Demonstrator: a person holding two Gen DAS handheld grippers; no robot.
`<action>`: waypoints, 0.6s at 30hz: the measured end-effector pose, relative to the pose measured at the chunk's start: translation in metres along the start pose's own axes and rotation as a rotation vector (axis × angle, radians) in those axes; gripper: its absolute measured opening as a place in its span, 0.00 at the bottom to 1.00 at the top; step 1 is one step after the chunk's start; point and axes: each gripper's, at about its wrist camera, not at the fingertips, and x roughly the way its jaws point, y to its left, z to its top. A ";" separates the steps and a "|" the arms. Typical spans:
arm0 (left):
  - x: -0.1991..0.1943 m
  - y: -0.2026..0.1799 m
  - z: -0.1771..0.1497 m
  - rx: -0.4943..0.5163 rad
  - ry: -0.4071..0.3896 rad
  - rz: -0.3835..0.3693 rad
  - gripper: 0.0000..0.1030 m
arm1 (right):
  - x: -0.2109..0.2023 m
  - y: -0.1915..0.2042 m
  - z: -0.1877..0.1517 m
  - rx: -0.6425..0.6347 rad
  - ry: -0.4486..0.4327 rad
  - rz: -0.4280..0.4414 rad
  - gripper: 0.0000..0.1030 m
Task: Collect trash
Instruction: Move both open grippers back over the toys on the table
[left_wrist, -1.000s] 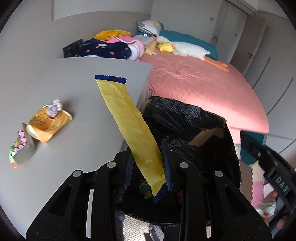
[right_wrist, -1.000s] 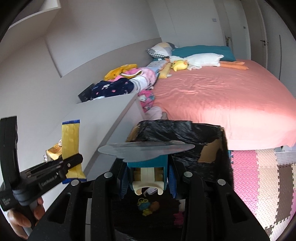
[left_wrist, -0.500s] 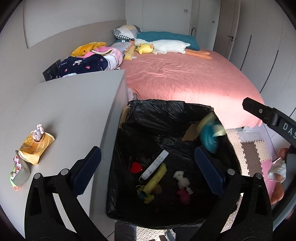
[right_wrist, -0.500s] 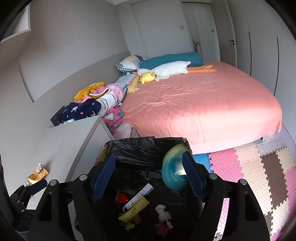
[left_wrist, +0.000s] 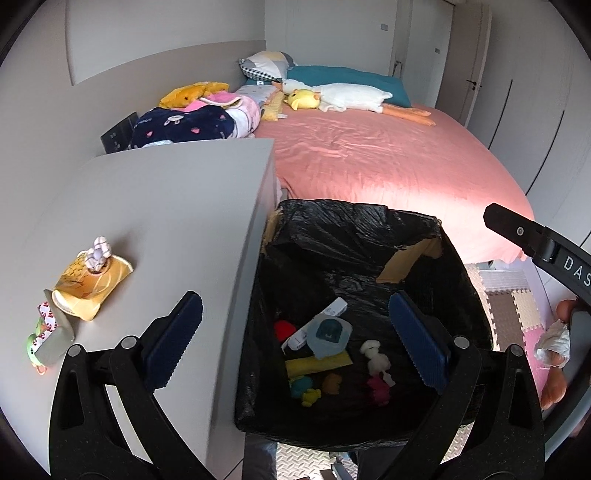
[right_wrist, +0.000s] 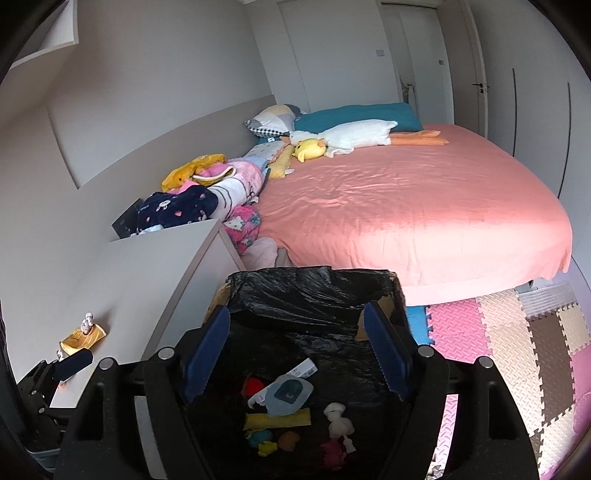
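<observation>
A pink-sheeted bed carries a white goose plush and teal pillow — foam mats beside it.

Small bits at the bottom of the bin: too tiny to name. Red-patterned packet on the tabletop: partly hidden behind a grey flap. Right tool: cut off by the frame edge.

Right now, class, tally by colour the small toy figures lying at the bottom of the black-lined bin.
White figure: 1
Pink figure: 1
Orange figure: 1
Teal figure: 1
Yellow figure: 1
Total: 5, all inside the bin.
</observation>
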 end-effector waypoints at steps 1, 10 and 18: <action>-0.002 0.003 -0.001 -0.003 -0.002 0.006 0.95 | 0.000 0.003 -0.001 -0.005 0.001 0.003 0.73; -0.013 0.039 -0.009 -0.028 -0.026 0.072 0.95 | 0.008 0.038 -0.007 -0.056 0.016 0.053 0.73; -0.023 0.073 -0.018 -0.068 -0.034 0.118 0.95 | 0.011 0.073 -0.015 -0.110 0.025 0.101 0.73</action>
